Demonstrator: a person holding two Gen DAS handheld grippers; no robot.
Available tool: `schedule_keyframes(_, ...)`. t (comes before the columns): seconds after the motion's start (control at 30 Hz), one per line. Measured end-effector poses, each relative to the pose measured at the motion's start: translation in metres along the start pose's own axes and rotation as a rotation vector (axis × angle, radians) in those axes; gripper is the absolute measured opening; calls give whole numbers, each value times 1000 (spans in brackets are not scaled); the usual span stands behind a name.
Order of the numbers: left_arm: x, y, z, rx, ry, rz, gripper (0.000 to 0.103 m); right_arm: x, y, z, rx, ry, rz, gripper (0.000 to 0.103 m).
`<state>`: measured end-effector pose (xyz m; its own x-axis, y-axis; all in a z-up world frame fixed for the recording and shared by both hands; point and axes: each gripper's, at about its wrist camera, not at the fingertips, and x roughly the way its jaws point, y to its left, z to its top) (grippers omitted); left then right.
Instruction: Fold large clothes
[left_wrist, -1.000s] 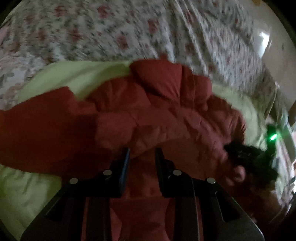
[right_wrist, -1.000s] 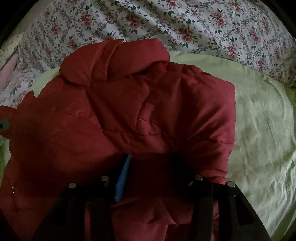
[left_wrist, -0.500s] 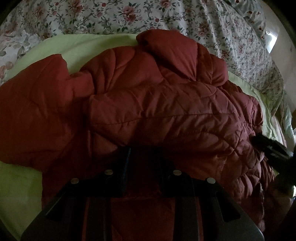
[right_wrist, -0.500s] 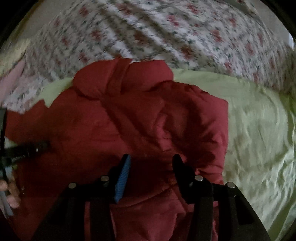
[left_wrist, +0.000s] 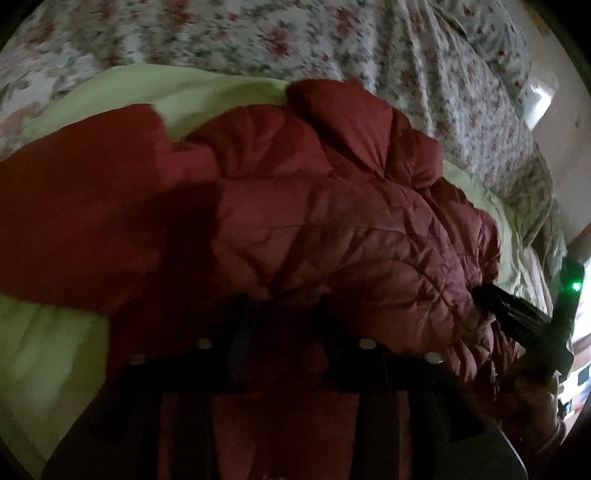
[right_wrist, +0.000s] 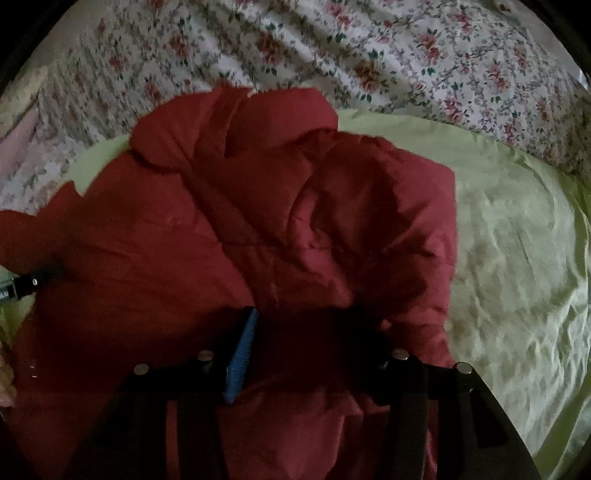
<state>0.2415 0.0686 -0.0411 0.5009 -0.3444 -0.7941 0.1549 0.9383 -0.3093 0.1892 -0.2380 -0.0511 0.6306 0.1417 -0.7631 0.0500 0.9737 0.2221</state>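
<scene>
Red quilted jacket lies bunched across a pale green sheet on a bed, floral bedspread beyond it; collar end points away from both cameras, one sleeve trails off toward the left in the left wrist view. Judged step: setting down a folded-over portion of the near hem and letting go. To do it well, lower the cloth flat before release, keep the two hands level so the fold line runs straight across the body, and let the puffy padding settle rather than spring back; press lightly along the crease if it lifts. The sleeve on the left side looks unfolded yet and probably needs tucking in next. Left tongs: jaws opening at this moment, moderately apart, red fabric lying between them; the frame is dark and blurred, and the pads do not appear to pinch the cloth, so I read the grip as released. Right tongs: jaws set partly apart, blue pad visible on the left finger, dark red fabric filling the gap between them; whether the pads press on it or merely straddle it I cannot tell from this view. From the left wrist camera the right tongs show at the jacket's right edge, a green light glowing on the unit behind.
</scene>
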Motion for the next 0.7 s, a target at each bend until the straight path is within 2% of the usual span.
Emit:
schedule_keyframes(0.07,-11,12,-4,-34,-12,-2,44,-13,1,-1,11,-16,32,51)
schedule_keyframes(0.13,-18,22,-7,-62,-16,15,52,-23,4,-2,8,-23,54,51)
schedule_keyframes(0.27,-34,52,-14,-137,-41,38,55,-44,13,-7,-1,-33,104,56)
schedule_keyframes(0.4,-46,87,-22,-221,-71,76,63,-65,21,-15,-7,-53,146,56)
schedule_keyframes(0.57,-61,139,-29,-336,-96,140,63,-85,27,-28,-13,-57,188,57)
schedule_keyframes(0.7,-80,188,-25,-423,-154,225,64,-98,31,-40,-28,-46,204,57)
